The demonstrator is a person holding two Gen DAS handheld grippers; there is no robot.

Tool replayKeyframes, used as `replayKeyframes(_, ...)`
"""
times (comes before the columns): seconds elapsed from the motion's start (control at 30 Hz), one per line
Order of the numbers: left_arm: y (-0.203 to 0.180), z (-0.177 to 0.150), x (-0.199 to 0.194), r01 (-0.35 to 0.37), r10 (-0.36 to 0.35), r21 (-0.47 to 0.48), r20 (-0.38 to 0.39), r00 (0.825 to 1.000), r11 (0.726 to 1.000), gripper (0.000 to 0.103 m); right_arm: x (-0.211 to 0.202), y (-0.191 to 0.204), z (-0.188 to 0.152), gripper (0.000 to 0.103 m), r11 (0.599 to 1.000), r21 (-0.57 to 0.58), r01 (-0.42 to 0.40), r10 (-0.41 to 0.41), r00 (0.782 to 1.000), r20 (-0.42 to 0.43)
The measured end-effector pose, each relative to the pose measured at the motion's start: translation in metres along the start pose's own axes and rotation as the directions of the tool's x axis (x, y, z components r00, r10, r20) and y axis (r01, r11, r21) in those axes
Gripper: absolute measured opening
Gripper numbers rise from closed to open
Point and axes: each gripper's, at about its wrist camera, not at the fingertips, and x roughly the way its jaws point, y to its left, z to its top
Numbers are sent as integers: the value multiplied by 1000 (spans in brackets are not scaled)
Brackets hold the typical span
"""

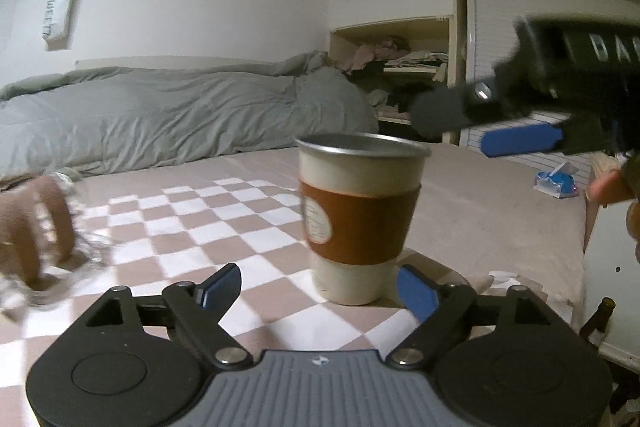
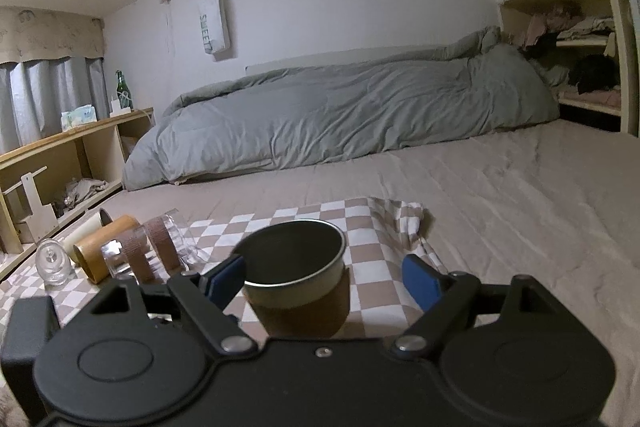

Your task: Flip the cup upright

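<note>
A cream cup (image 1: 354, 215) with a brown sleeve and a metal rim stands upright on the checkered cloth (image 1: 224, 223). My left gripper (image 1: 320, 291) is open, its blue pads on either side of the cup's base and apart from it. My right gripper (image 1: 484, 125) shows in the left wrist view, above and to the right of the cup. In the right wrist view the cup (image 2: 298, 279) stands mouth up between the open fingers of my right gripper (image 2: 324, 285). The left pad (image 2: 226, 279) is close to the rim; I cannot tell if it touches.
Several cups and glasses (image 2: 120, 247) lie on their sides at the cloth's left end. A grey duvet (image 2: 340, 115) lies along the far wall. Shelves (image 2: 60, 163) stand at the left, and a closet nook (image 2: 580, 59) at the right. A tissue pack (image 1: 558, 181) lies on the bed.
</note>
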Motion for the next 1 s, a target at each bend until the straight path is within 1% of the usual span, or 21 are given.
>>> replayKeyframes(0.13,15,7,-24,-27,27,-26,8,1000,999,91,-15,12,-5,88,1000,-2,26,-26,999,37)
replayKeyframes(0.33,30,14,-58,-87,87,-13,37,996,996,98,-35,29,-11,99,997,-4,71,-71,995,65)
replayKeyframes(0.43,40,17,-76,-105,106,-28,48,993,994,103,-44,36,-15,101,995,-10,100,-98,991,86)
replayKeyframes(0.67,58,13,-109,-164,166,-32,74,983,986,103,-59,55,-30,103,983,-15,182,-178,976,126)
replayKeyframes(0.77,66,11,-119,-178,182,-50,81,980,983,103,-60,61,-36,103,979,-17,202,-198,972,124)
replayKeyframes(0.87,71,10,-128,-198,203,-62,94,975,978,103,-63,69,-47,103,971,-38,236,-229,964,137)
replayKeyframes(1.0,75,4,-135,-213,217,-54,107,970,976,103,-64,77,-63,103,966,-47,254,-246,961,125)
